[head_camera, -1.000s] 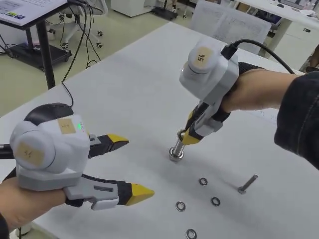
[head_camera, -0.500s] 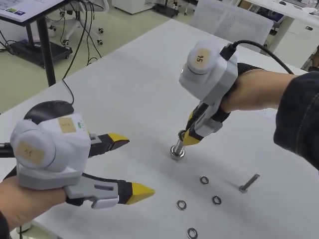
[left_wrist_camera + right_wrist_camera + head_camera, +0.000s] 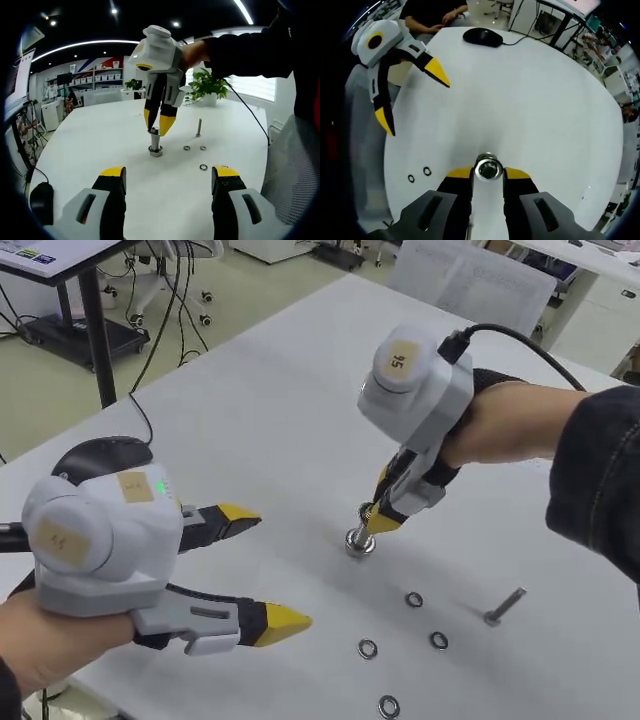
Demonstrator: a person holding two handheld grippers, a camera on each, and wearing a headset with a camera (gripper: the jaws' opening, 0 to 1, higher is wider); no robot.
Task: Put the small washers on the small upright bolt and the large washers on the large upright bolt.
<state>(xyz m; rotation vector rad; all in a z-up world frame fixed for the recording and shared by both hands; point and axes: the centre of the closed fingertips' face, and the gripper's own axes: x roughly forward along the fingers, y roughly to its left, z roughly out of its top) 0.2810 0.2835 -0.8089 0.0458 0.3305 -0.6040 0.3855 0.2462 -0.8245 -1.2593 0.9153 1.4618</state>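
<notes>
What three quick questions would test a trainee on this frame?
1. True or false: the left gripper is open.
2. How many washers lie loose on the table? A) two B) four C) six
3. Fill in: the right gripper is at the top of the ___ upright bolt.

Key: 1. true. 2. B. 3. large.
</notes>
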